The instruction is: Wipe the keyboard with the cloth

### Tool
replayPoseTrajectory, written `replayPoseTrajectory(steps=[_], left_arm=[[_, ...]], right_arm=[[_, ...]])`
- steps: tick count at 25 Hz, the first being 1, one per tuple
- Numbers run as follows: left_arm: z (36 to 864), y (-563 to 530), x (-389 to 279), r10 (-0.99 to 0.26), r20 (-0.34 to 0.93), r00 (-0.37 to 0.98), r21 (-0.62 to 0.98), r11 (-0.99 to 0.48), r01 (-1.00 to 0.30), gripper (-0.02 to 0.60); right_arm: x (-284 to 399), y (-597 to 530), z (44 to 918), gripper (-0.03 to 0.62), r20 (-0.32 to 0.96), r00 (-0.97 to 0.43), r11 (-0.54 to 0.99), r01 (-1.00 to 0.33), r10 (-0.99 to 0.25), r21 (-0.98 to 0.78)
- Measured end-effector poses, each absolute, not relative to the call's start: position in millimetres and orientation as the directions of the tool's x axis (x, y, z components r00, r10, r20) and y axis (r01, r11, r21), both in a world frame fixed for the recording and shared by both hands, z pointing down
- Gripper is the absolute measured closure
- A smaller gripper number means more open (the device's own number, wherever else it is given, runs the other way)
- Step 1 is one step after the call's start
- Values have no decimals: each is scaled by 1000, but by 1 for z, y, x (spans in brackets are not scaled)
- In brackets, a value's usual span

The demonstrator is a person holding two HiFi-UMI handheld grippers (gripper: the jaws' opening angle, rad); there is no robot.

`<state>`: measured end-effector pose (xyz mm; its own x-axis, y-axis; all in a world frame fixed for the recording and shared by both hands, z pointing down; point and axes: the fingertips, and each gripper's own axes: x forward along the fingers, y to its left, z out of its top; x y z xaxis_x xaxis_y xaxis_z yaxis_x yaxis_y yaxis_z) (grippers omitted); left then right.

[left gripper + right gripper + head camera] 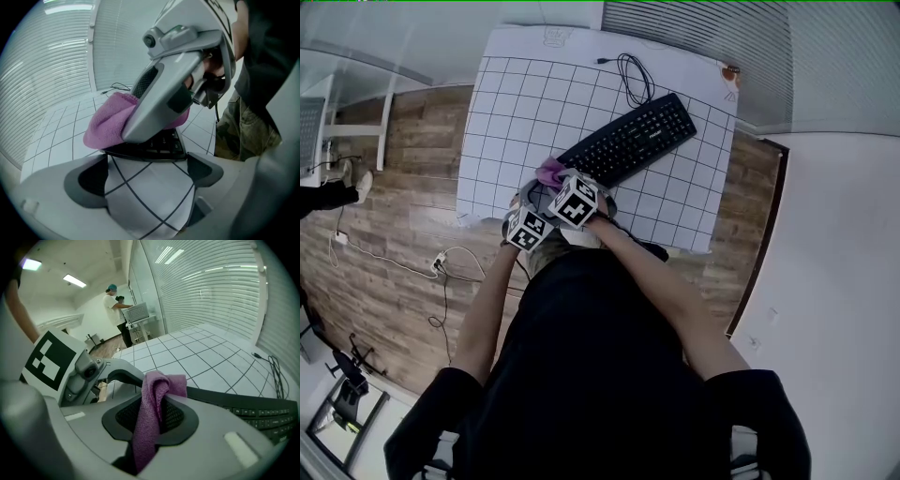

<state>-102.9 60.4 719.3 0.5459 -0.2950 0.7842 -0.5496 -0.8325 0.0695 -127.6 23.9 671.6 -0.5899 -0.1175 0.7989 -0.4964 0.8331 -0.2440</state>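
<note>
The cloth (161,383) is a purple-pink piece with a fine, nubby weave. It is bunched into a narrow fold and pinched between the jaws of the right gripper (158,404), which are clamped tight on it. A rolled, doubled-over end stands up past the jaw tips, and a longer tail hangs down behind them towards the camera. In the left gripper view the same cloth bulges out as a soft rounded mound beside the right gripper's grey body. It sits on the near end of the keyboard (628,139) and looks to be touching the keys there.

The keyboard is black and full-size, and it lies at a slant across a white mat (516,112) ruled with a dark grid. Its cable (633,75) is looped on the mat beyond it.

The left gripper (147,158) has its jaws spread wide with only the gridded mat between them. The keyboard's near edge lies just past their tips. In the head view the two grippers are close together at the mat's near edge, with the cloth showing just ahead of them at the keyboard's end.
</note>
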Motion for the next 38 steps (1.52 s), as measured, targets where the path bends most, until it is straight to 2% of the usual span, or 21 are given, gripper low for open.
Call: replayPoseTrajectory(steps=[4, 6, 9, 12, 15, 19, 22, 25, 29, 34, 38], left_arm=[[719, 60, -103, -296, 784, 545, 69, -832, -551, 77], [719, 60, -103, -296, 785, 545, 69, -832, -551, 77], [718, 60, -104, -295, 784, 546, 70, -832, -550, 77], [718, 60, -99, -299, 781, 549, 67, -833, -549, 77], [718, 63, -89, -304, 777, 551, 65, -832, -551, 77], [717, 60, -103, -301, 777, 553, 69, -832, -550, 77], [718, 59, -103, -301, 777, 553, 70, -832, -550, 77], [719, 60, -103, -299, 780, 550, 70, -831, -552, 77], [720, 59, -103, -297, 784, 545, 70, -831, -553, 77], [720, 60, -103, -294, 787, 543, 71, -830, -553, 77], [719, 60, -103, -295, 786, 543, 69, -831, -552, 77]], right_arm=[[-140, 37, 664, 503, 729, -684, 821, -429, -23, -377], [-139, 36, 655, 502, 702, -712, 829, -406, -23, -384], [-115, 9, 632, 500, 641, -760, 810, -443, -111, -385], [-52, -35, 613, 500, 581, -775, 758, -528, -247, -382], [45, -83, 608, 500, 589, -707, 683, -652, -391, -330], [158, -141, 605, 500, 656, -537, 561, -802, -530, -204], [230, -166, 608, 500, 713, -410, 500, -861, -569, -96], [272, -177, 619, 500, 758, -318, 463, -886, -569, -25], [288, -183, 640, 500, 788, -273, 413, -910, -552, -25], [265, -174, 670, 500, 830, -271, 452, -892, -488, -26], [251, -172, 678, 500, 825, -262, 410, -911, -500, -41]])
